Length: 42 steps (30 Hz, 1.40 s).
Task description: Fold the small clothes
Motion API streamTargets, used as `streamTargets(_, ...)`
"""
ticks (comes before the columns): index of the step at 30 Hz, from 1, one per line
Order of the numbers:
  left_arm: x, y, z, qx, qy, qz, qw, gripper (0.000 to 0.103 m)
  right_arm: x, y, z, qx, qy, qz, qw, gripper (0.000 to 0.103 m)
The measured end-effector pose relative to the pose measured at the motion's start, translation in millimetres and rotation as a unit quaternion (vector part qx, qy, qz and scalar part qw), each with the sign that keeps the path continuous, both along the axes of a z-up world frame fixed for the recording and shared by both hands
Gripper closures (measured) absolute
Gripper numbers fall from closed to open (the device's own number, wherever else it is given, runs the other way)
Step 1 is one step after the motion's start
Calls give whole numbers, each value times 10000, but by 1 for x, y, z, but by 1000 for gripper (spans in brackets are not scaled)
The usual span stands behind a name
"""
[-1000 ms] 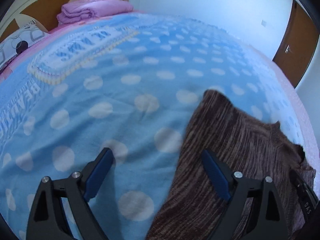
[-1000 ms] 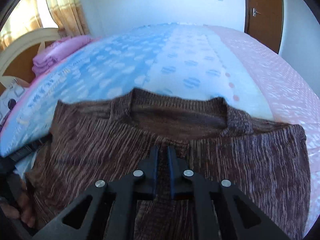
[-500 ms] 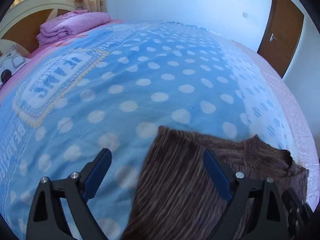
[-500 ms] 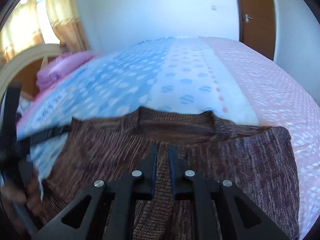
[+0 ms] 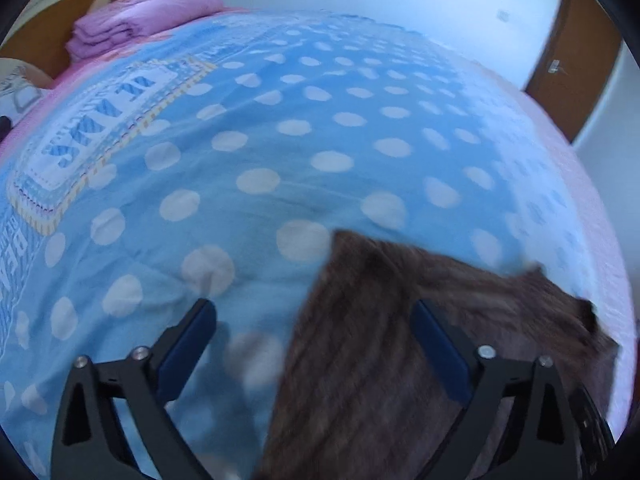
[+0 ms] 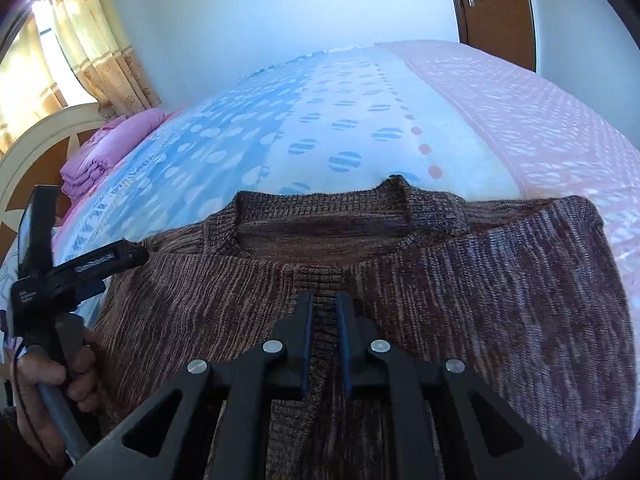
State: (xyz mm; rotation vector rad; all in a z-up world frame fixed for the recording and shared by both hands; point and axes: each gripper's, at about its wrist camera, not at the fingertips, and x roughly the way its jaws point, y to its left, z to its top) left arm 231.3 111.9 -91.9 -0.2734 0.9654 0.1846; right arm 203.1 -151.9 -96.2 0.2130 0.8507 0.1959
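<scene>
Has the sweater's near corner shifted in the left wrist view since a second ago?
Yes. The sweater corner now sits lower in the frame, more blue dotted blanket showing beyond it; the door shifted too, so the camera moved.

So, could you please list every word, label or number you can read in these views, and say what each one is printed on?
Blue block letters in the white framed panel of the bedspread: seen at an angle and blurred, not readable.
White letters along the bedspread's left border: partly cut off, not readable.
Small white print on the left gripper body: too small to read.
Brown sweater: no text.
</scene>
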Motion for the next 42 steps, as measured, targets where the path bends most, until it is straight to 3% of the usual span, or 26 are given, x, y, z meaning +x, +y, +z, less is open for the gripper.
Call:
streamTargets(2,-33,-4,20,71,-384,-396,9985,6,-25,-14,17,365,-135,-73,9992,91)
streamTargets(4,-81,-7,41,292,-852,-916,9917,5,-62,-31,38,573,-178,-86,9982,87)
streamTargets(8,-176,0,63,465,-1581,-1555,9740,2,-145,-62,76,225,-533,-231,9981,56)
streamTargets(9,-205,6,67,436,-1720,-1669,9699,2,-175,-74,89,158,-661,-289,9973,53)
streamTargets(16,-316,71,102,-331,-2467,-1569,9557,0,-325,-125,162,-465,-1575,-642,9843,52)
streamTargets(18,-338,89,107,-568,-2586,-1600,9509,0,-362,-129,175,-777,-1691,-524,9811,41)
streamTargets(21,-362,99,110,-730,-2597,-1850,9450,0,-397,-127,175,-1083,-1700,-320,9789,37)
streamTargets(24,-386,96,108,-721,-2528,-2219,9390,0,-415,-122,156,-1202,-1506,-254,9809,37)
streamTargets(29,-408,65,80,-309,-2142,-2451,9450,0,-416,-111,105,-1343,-931,-193,9864,37)
streamTargets(33,-417,44,45,-504,-1755,-2701,9454,0,-404,-105,74,-1050,-378,-41,9938,37)
streamTargets(36,-418,35,17,-763,-1403,-2746,9482,1,-406,-96,62,-1246,-275,73,9918,37)
streamTargets(39,-422,32,-2,-867,-1104,-2731,9517,11,-410,-93,55,-1345,-115,141,9907,41)
streamTargets(42,-425,33,-17,-1165,-884,-2759,9500,14,-416,-97,48,-1464,20,116,9892,44)
